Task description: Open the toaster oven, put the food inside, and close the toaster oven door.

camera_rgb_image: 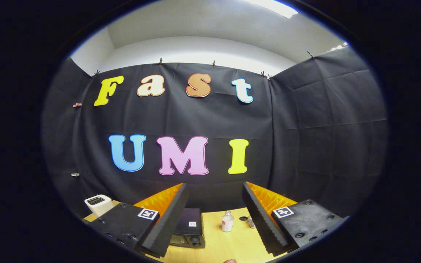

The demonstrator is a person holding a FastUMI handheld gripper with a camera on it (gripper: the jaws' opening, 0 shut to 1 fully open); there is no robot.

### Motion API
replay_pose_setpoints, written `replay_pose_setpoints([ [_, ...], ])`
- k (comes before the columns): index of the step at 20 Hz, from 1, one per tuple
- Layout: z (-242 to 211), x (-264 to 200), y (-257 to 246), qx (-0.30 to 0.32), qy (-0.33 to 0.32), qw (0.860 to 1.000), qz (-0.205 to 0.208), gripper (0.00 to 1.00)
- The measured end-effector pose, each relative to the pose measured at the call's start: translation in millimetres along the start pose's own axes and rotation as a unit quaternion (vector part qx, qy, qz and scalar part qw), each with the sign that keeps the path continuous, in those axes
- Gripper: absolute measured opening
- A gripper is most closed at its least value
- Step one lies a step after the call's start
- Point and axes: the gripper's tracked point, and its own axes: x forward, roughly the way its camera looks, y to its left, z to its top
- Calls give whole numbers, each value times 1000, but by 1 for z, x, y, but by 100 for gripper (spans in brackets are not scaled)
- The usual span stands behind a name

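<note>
Nearest, my gripper [214, 219]: fingers spread wide, holding nothing, touching nothing. Next, below and just ahead, beside my left finger: dark toaster oven [190, 228] on the wooden table [228, 244], seen from above; whether its door is open or shut I cannot tell. Between the fingers, right of the oven: small bottle [227, 221]. Far left: white toaster [99, 204]. Food: not identified.
</note>
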Motion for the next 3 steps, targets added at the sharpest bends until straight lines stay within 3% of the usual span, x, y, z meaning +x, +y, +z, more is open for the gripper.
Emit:
replay_pose_setpoints([
  [3, -4, 1, 5, -1, 4, 1000, 5, 98],
])
